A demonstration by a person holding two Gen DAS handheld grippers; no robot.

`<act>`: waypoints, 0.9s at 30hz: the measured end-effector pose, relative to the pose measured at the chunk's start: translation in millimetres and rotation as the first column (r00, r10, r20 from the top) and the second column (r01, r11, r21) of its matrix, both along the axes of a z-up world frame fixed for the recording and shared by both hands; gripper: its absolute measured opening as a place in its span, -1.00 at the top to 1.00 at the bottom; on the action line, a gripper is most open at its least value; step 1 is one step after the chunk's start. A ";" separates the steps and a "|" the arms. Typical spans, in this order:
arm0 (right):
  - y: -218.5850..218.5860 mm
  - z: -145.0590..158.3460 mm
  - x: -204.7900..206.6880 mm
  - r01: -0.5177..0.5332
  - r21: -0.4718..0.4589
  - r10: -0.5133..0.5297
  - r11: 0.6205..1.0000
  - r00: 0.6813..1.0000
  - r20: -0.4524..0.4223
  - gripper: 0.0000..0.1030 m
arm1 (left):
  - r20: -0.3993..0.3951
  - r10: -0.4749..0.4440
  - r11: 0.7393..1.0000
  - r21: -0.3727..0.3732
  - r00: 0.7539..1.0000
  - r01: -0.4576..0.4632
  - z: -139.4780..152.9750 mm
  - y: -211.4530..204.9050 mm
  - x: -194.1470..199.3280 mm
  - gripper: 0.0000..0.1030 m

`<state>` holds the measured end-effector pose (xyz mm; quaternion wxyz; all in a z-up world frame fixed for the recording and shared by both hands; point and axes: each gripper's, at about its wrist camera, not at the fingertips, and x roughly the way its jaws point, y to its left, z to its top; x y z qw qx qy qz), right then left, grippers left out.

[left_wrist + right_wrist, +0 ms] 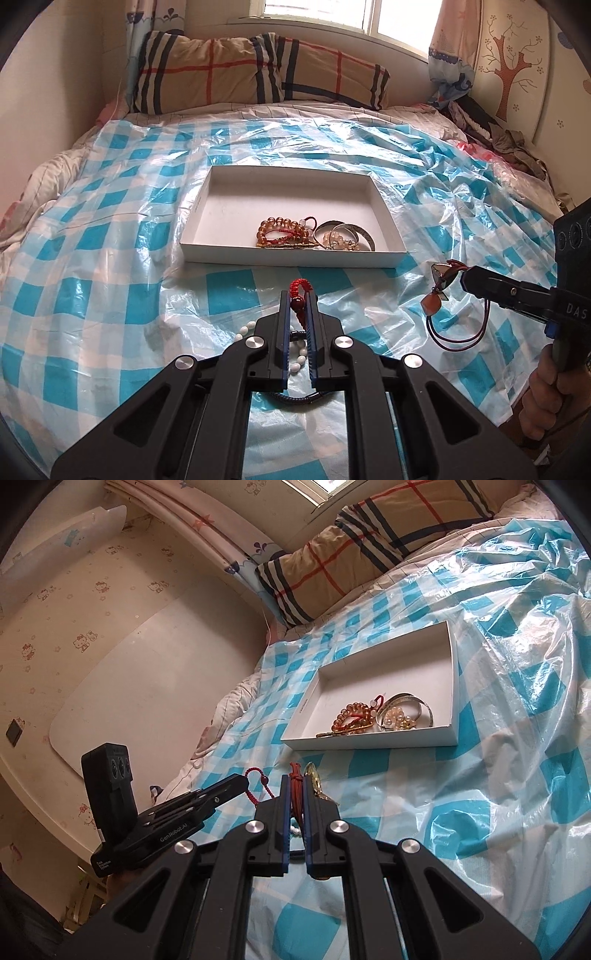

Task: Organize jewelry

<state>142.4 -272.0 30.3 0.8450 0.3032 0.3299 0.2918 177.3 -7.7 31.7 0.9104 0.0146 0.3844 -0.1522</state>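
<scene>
- Left wrist view: the left tongs (pixel 300 295) pinch a red cord bracelet (pixel 298 291) above the bed's checked plastic sheet (pixel 110 258), just short of the white box (pixel 295 256); white beads (pixel 297 352) dangle beneath and may snag the box wall or slip free. The right tongs (pixel 461 278) carry a pendant necklace (pixel 441 286), its cord looping low.
- Right wrist view: the right tongs (pixel 296 775) are pressed on the necklace's red cord (pixel 295 790); the swinging pendant (pixel 313 775) could tangle with the bracelet (pixel 258 784) nearby.
</scene>
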 end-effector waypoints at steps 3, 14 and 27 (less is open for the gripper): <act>1.5 4.4 -6.5 0.000 -0.001 0.000 1.000 1.000 0.007 0.87 | 0.010 0.003 1.000 -0.001 1.000 -0.003 5.7 1.7 -7.0 0.86; 9.6 21.1 -26.9 -0.007 -0.024 0.008 1.000 0.999 0.035 0.87 | 0.045 0.003 1.000 0.003 0.999 -0.003 24.9 4.4 -28.8 0.86; 16.7 43.7 -50.9 -0.018 -0.024 0.020 1.000 0.997 0.080 0.87 | 0.101 0.006 1.000 -0.004 0.995 -0.005 55.4 8.5 -60.5 0.86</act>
